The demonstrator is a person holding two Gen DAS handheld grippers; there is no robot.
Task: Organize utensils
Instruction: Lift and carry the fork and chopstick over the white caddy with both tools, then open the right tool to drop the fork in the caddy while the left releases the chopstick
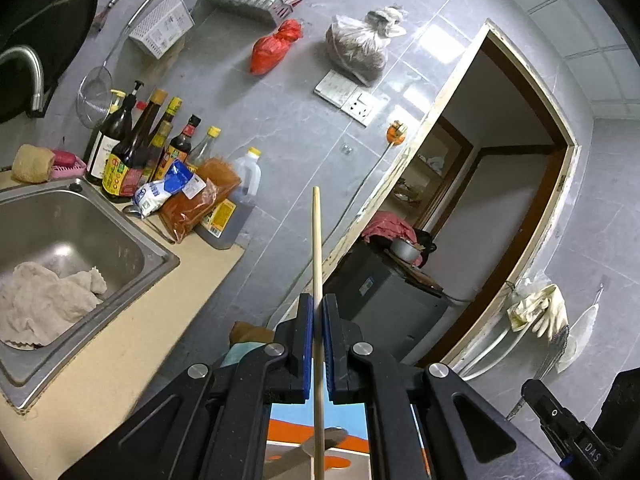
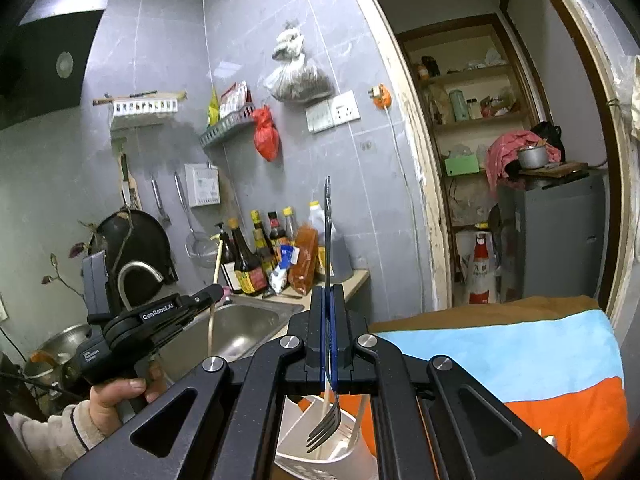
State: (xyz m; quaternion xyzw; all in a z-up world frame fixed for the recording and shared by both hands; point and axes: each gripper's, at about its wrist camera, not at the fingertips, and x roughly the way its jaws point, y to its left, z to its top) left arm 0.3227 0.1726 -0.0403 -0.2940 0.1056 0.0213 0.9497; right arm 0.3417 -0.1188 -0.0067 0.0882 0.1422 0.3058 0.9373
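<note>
A: What is held, and where?

B: One chopstick is pinched between the pressed-together pads of the left gripper; it runs from 6 o'clock up past the centre of the left view. One fork is clamped in the right gripper, handle toward 12 o'clock, tines hanging toward 6 o'clock just over the white holder.

A: Is the holder seen in both views?

B: Only in the right one, at 6 o'clock under the jaws. It is white and seems divided inside; one or two pale sticks are already seen in it, though the exact count cannot be told. It stands on a striped cloth of blue, orange and brown.

A: How is the step best done?

B: The step is judged to be dropping each utensil into its own compartment. The fork should be kept upright, lowered until the tines are inside the rim, and only then released. The chopstick should be brought over the part where the pale sticks stand and lowered end first, so that it is not tipped out.

A: And around that?

B: One sink is seen at 9 o'clock in the left view, with one rag in it. About seven bottles are counted beyond it. One hand is seen at 8 o'clock in the right view, on the left gripper's handle.
</note>
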